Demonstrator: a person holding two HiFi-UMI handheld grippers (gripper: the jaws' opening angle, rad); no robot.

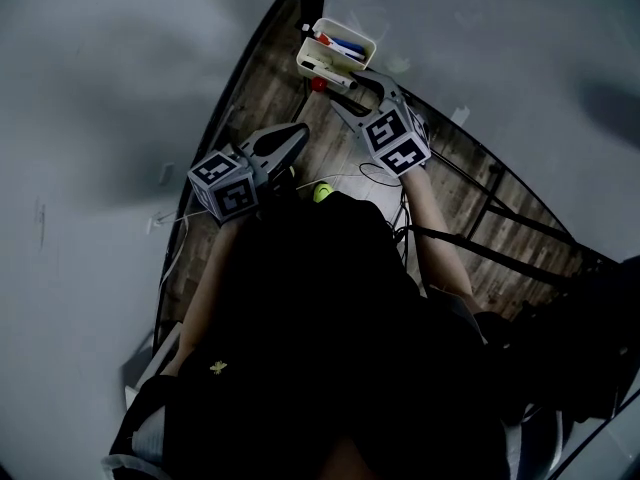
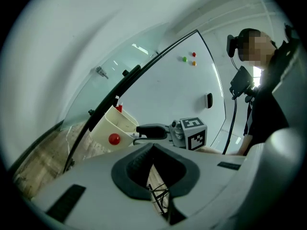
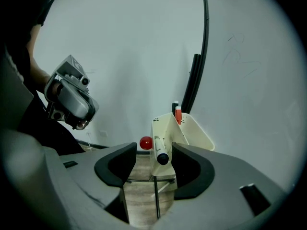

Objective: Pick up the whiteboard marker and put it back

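Note:
A white whiteboard marker [image 3: 160, 150] with a black cap lies on the near rim of the cream holder [image 3: 192, 133], which hangs on the whiteboard. My right gripper [image 3: 154, 159] is open around the marker; the marker sits closer to the right jaw, and the left jaw stands clear of it. In the head view the right gripper [image 1: 347, 86] reaches to the holder [image 1: 335, 48], where more markers lie. My left gripper [image 1: 295, 133] hangs back to the left, its tips together on nothing [image 2: 153, 150]. It looks at the holder [image 2: 115, 126] and the right gripper [image 2: 148, 131].
A red round magnet [image 3: 146, 142] sticks beside the holder. A red-capped marker [image 3: 178, 115] stands inside it. Small magnets [image 2: 184, 59] and a black eraser [image 2: 209, 100] are on the whiteboard. A yellow-green ball [image 1: 322, 192] and cables [image 1: 385, 180] lie on the wooden floor below.

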